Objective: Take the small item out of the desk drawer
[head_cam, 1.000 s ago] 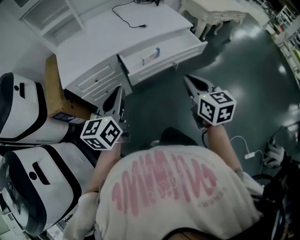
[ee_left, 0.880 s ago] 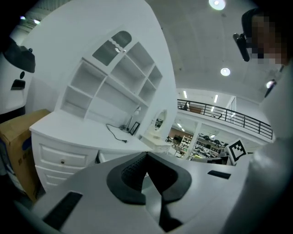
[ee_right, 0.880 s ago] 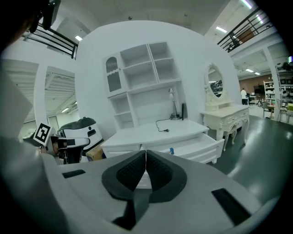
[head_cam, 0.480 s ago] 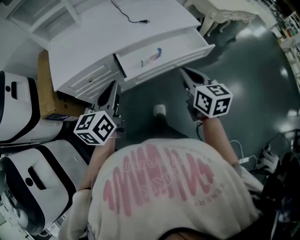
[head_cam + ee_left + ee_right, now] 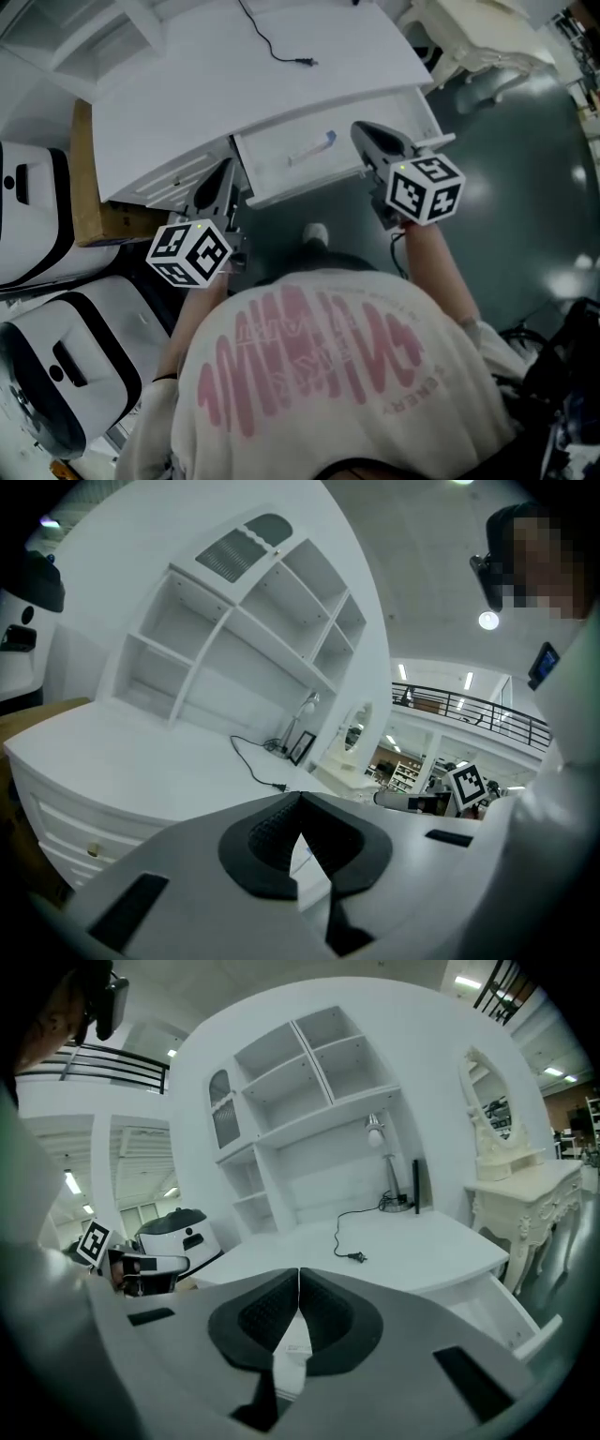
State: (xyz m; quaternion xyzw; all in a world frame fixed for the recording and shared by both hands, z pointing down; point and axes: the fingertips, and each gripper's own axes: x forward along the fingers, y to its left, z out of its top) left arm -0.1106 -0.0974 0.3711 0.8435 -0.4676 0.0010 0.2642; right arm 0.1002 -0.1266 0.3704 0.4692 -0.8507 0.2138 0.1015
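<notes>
Head view, read from near to far. Nearest us is the wearer's printed shirt (image 5: 309, 375), from which both forearms reach toward the desk. The left gripper (image 5: 223, 173) hovers in front of the desk's fixed drawer fronts, just beside the left end of the open drawer (image 5: 309, 186). In its own view we see its jaws meeting tip to tip with nothing between them. The right gripper (image 5: 364, 133) hangs over the right part of the drawer, and its own view likewise shows the pads pressed together on nothing. Inside the drawer, left of the right gripper's tip and apart from it, lies the small item (image 5: 309, 150). It is pale and slender with a blue end, and it rests roughly along the drawer's length. Beyond are the white desk top (image 5: 187, 94) and a loose black cable (image 5: 272, 44) ending in a plug. We judge the step in hand to be the approach to the pick. To do it well, we would part the right jaws before descending and turn them to straddle the item across its narrow width. We would then lower them until the pads bracket its middle, keeping clear of the drawer's front wall. The item looks light and may skid if one pad reaches it first, so we would close slowly and lift straight up.
</notes>
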